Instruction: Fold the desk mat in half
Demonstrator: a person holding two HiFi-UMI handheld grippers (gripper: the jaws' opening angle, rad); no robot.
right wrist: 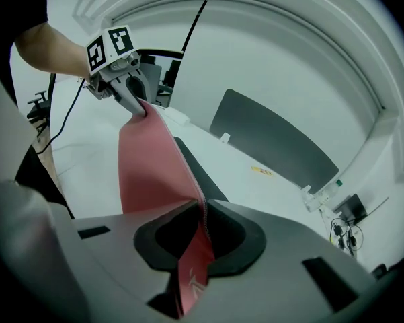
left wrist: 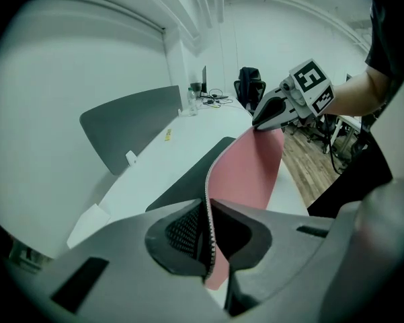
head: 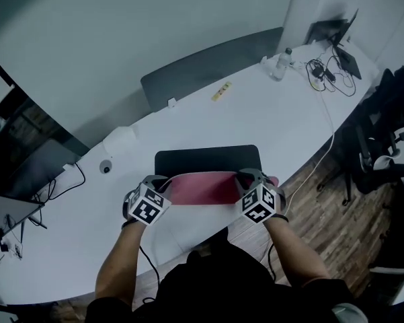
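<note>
the mat (head: 208, 159) lies at the desk's (head: 275, 106) near edge, its long axis running left to right along that edge. its near long side is lifted, red underside showing. the left gripper (head: 163, 184) and right gripper (head: 247, 180) each have fingers (left wrist: 178, 229) clamped on a near corner.

Desk mat (head: 208, 160): near corners hidden inside left tongs (head: 158, 184) & right tongs (head: 249, 179). Yellow item (head: 221, 91) on worktop (head: 282, 120) too small to ID. Dark screen (head: 23, 163) cut off at left edge.
</note>
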